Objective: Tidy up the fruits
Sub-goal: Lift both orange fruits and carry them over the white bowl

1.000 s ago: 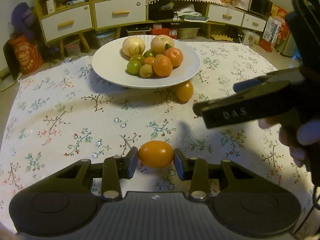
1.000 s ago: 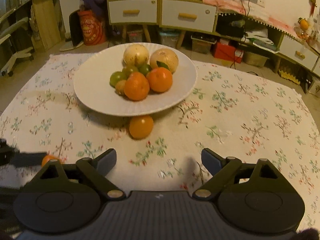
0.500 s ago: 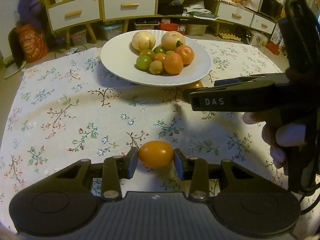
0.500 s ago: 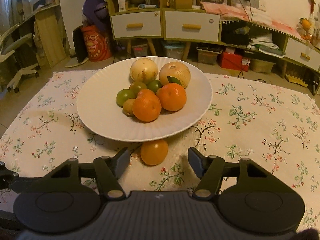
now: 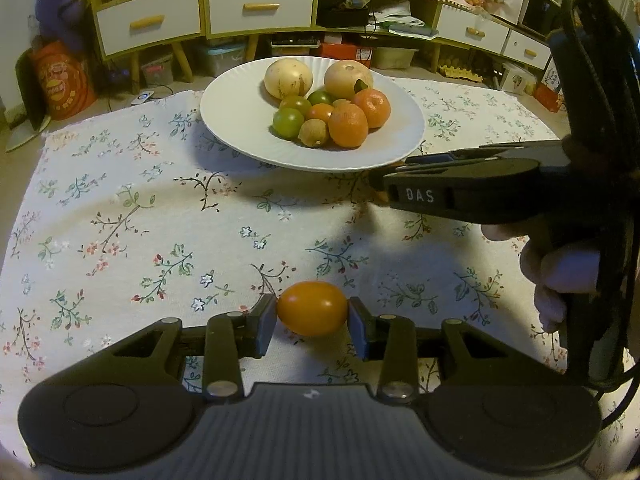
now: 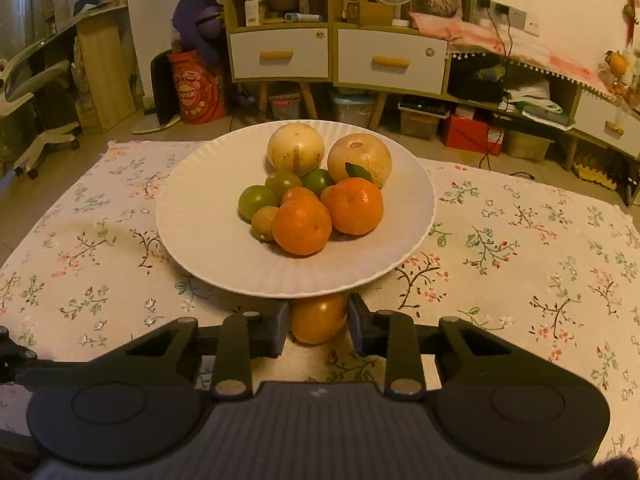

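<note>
My left gripper (image 5: 312, 322) is shut on an oval yellow-orange fruit (image 5: 310, 312), held just above the flowered cloth. In the right wrist view, a round orange fruit (image 6: 318, 322) lies on the cloth, partly tucked under the near rim of the white plate (image 6: 200, 224). My right gripper (image 6: 318, 326) is closing on it, its pads pressing both sides. The plate (image 5: 240, 120) carries two pale round fruits, small green ones and two oranges (image 6: 304, 226). The left wrist view shows my right gripper (image 5: 386, 184) from the side, at the plate's near right edge.
A flowered tablecloth (image 5: 140, 220) covers the low table. Behind it stand white-drawer cabinets (image 6: 280, 54), storage boxes, a red bag (image 6: 196, 88) and an office chair (image 6: 40, 120) on the left. A hand (image 5: 560, 272) holds the right gripper's handle, cables trailing above.
My right gripper came in toward the plate's near rim and closed from wide open onto the orange fruit there. The left gripper kept still with its fruit.
</note>
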`<state>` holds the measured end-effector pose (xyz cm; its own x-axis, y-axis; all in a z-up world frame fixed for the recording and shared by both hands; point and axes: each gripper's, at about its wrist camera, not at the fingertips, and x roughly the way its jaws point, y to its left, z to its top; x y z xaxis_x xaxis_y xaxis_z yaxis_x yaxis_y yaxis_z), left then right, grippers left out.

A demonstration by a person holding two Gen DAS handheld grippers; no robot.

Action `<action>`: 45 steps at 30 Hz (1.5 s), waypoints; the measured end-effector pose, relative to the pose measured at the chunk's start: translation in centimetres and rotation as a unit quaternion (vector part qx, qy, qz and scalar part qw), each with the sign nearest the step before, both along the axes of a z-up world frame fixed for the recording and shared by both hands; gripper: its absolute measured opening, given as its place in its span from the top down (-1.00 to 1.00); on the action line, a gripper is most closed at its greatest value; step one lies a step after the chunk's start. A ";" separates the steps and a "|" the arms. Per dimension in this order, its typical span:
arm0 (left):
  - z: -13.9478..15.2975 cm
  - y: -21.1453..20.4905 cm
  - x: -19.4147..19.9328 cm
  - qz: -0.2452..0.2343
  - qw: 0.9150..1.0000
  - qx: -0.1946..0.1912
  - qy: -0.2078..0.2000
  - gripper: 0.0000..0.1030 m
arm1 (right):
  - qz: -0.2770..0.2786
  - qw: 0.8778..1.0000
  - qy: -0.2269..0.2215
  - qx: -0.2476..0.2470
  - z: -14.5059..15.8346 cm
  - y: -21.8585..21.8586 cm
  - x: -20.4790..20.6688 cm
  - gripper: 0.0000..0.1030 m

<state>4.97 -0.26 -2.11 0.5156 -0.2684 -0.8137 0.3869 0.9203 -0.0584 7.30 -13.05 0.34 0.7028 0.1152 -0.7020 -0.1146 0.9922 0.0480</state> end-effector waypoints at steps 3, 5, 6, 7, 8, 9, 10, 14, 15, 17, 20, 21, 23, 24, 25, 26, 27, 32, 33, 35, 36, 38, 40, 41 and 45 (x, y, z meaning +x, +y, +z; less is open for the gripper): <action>0.0 0.0 0.1 0.000 1.000 0.001 0.001 0.47 | 0.007 1.000 0.000 -0.003 0.1 0.1 -0.1 0.48; 0.0 0.0 0.1 0.000 1.000 0.001 0.000 0.47 | 0.010 1.000 0.004 -0.001 0.2 0.1 -0.1 0.49; -0.1 0.0 0.1 0.001 1.000 0.001 0.000 0.47 | 0.011 1.000 0.005 0.002 0.3 0.1 0.0 0.51; -0.1 0.0 0.1 0.001 1.000 0.001 0.000 0.47 | 0.012 1.000 0.006 0.004 0.3 0.0 -0.1 0.52; -0.1 0.0 0.1 0.002 1.000 0.001 0.000 0.47 | 0.014 1.000 0.007 0.006 0.4 0.0 -0.1 0.53; 0.0 0.0 0.2 0.003 1.000 0.001 0.000 0.47 | 0.015 1.000 0.009 0.007 0.5 0.0 -0.1 0.54; 0.0 0.0 0.2 0.004 1.000 0.001 0.000 0.47 | 0.016 1.000 0.012 0.009 0.5 0.0 -0.1 0.54; -0.1 0.0 0.2 0.004 1.000 0.002 0.001 0.47 | 0.020 1.000 0.021 0.013 0.5 -0.3 -0.2 0.54; -0.1 0.0 0.2 0.004 1.000 0.002 0.002 0.47 | 0.020 0.999 0.023 0.017 0.5 -0.4 -0.2 0.54; -0.1 -0.1 0.2 0.003 1.000 0.002 0.002 0.47 | 0.026 0.999 0.036 0.021 0.5 -0.4 -0.2 0.53; -0.1 0.0 0.3 0.003 1.000 0.003 0.002 0.47 | 0.047 0.995 0.089 0.021 -0.1 -0.1 -0.1 0.51; -0.2 0.0 0.3 0.004 1.000 0.003 0.003 0.47 | 0.050 0.994 0.094 0.017 -0.2 0.1 -0.2 0.51; -0.2 0.0 0.4 0.004 1.000 0.002 0.004 0.47 | 0.056 0.995 0.084 0.007 -0.2 0.4 -0.6 0.44; -0.2 0.0 0.4 0.004 1.000 0.002 0.004 0.47 | 0.056 0.995 0.078 0.004 -0.1 0.5 -0.7 0.30; -0.2 -0.1 0.4 0.003 1.000 0.002 0.004 0.47 | 0.054 0.996 0.073 0.005 0.0 0.5 -0.7 0.25; -0.2 -0.1 0.4 0.002 1.000 0.002 0.004 0.47 | 0.050 0.997 0.065 0.008 0.2 0.4 -0.6 0.22; -0.2 -0.1 0.4 0.002 1.000 0.002 0.004 0.47 | 0.047 0.997 0.060 0.011 0.3 0.2 -0.4 0.21; -0.3 -0.1 0.5 0.003 1.000 0.002 0.005 0.47 | 0.027 0.999 0.035 0.023 0.3 0.0 0.1 0.22; -0.3 -0.1 0.5 0.003 1.000 0.002 0.005 0.47 | 0.027 0.999 0.031 0.022 0.2 -0.1 0.2 0.24; -0.3 -0.1 0.5 0.003 1.000 0.002 0.005 0.47 | 0.029 0.999 0.024 0.015 0.0 0.1 0.3 0.25; -0.3 -0.1 0.5 0.003 1.000 0.002 0.006 0.47 | 0.028 0.999 0.023 0.009 -0.2 0.2 0.4 0.26; -0.4 -0.2 0.5 0.003 1.000 0.002 0.005 0.47 | 0.025 1.000 0.017 0.001 -0.3 0.3 0.3 0.26; -0.4 -0.3 0.5 0.002 1.000 0.002 0.005 0.47 | 0.025 1.000 0.013 -0.005 -0.4 0.4 0.3 0.39; -0.4 -0.3 0.5 0.002 1.000 0.002 0.005 0.47 | 0.027 1.000 0.012 -0.006 -0.4 0.4 0.3 0.47; -0.4 -0.4 0.5 0.000 1.000 0.003 0.003 0.47 | 0.033 0.999 0.018 0.000 -0.2 0.3 0.1 0.48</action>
<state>5.49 -0.61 -2.46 0.5108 -0.2630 -0.8185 0.3857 0.9210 -0.0552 7.37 -12.71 0.18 0.6678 0.1604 -0.7269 -0.1777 0.9826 0.0537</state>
